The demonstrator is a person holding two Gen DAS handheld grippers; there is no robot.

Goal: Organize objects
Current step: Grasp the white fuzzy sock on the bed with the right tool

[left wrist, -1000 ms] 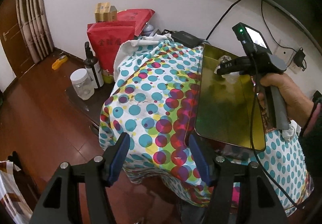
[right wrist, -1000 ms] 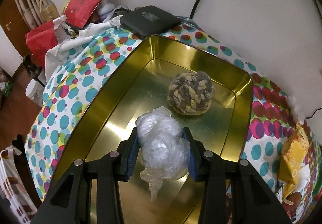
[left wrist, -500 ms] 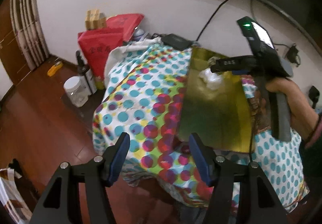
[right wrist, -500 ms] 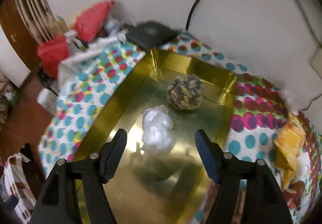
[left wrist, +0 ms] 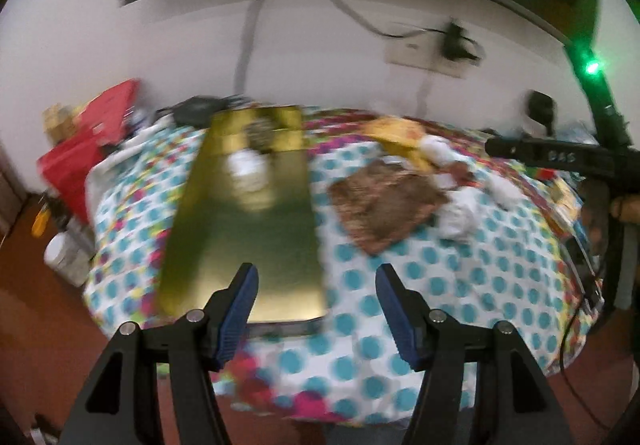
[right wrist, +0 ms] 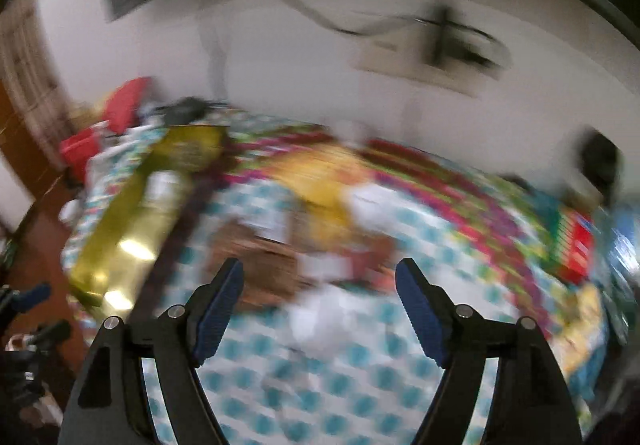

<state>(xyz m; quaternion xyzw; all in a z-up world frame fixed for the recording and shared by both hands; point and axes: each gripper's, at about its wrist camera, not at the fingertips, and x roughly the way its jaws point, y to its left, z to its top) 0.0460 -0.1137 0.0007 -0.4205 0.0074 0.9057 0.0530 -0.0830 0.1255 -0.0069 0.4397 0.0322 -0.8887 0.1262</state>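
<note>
Gold tray (left wrist: 240, 245) sits on bench w/ dotted cloth (left wrist: 440, 285), left side; white bag (left wrist: 246, 165) & rope ball (left wrist: 260, 135) inside, far end. Left gripper (left wrist: 316, 301) & right gripper (right wrist: 318, 297): fingers spread, nothing held, both above cloth. Views blurry.

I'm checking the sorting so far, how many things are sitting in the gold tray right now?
2. In the gold tray, a white plastic bundle lies near the middle-far part, and a woven rope ball sits just behind it toward the far end. The picture is blurred, so something small could be missed.
</note>
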